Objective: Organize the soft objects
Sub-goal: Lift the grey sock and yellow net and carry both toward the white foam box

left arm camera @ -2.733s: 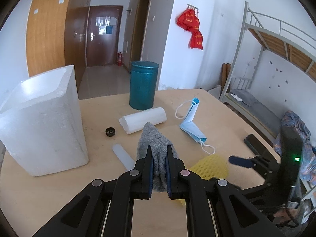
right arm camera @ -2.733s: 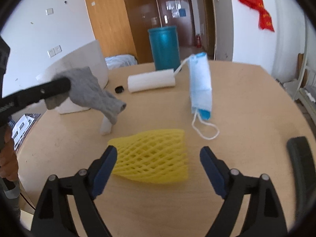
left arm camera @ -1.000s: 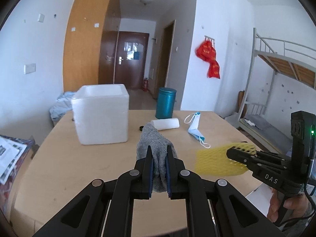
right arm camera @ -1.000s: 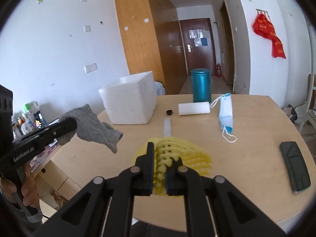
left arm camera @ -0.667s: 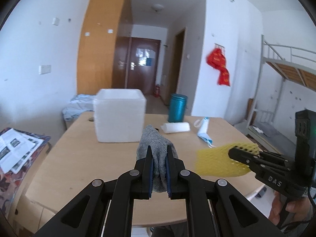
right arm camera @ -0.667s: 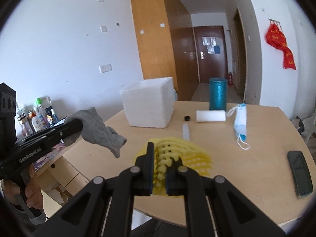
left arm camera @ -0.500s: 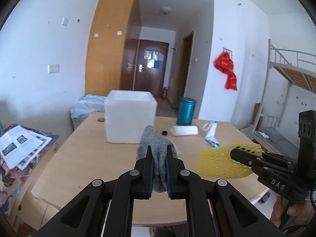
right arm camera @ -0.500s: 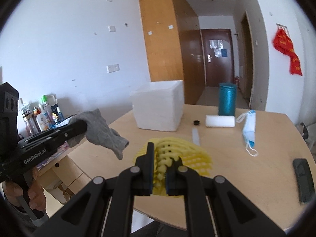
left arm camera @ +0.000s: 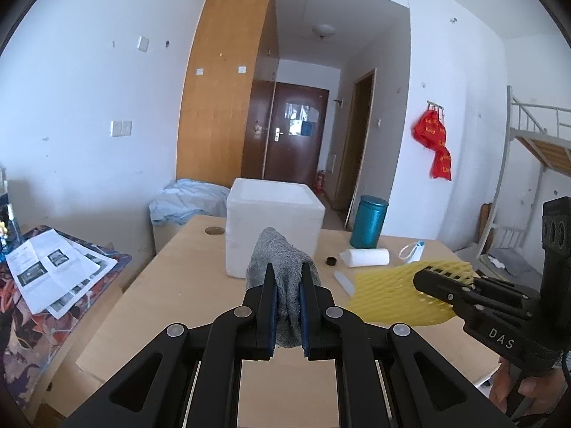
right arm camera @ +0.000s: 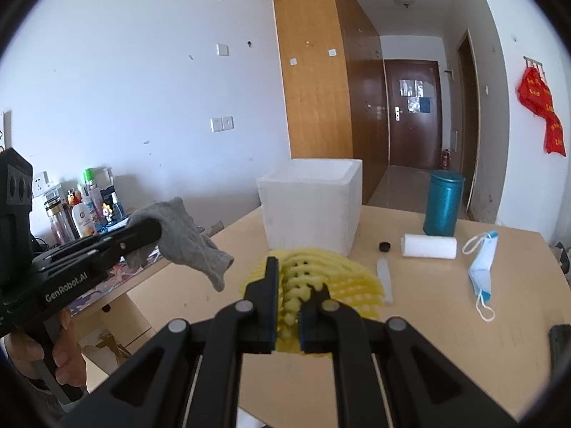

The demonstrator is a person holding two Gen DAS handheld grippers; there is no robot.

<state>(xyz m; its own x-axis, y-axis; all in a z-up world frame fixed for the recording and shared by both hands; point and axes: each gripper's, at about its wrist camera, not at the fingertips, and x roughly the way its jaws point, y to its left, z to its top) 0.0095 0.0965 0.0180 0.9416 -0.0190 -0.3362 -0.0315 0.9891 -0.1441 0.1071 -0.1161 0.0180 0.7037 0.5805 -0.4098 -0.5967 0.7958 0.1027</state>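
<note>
The left gripper [left arm camera: 288, 287] pinches a limp grey sock [left arm camera: 282, 264], the right gripper [right arm camera: 289, 294] a springy yellow foam net [right arm camera: 317, 274] — both light, best held mid-body.

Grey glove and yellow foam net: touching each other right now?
Apart. The right wrist view shows wall and table between the grey glove, held by the left claw, and the yellow foam net.

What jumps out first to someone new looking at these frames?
Both claws are loaded and held up in front of the table: the left claw is shut on a grey sock, the right claw on a yellow foam net. Behind them the white foam box stands open-topped on the wooden table, with a teal canister, a white roll and a blue face mask to its right.
</note>
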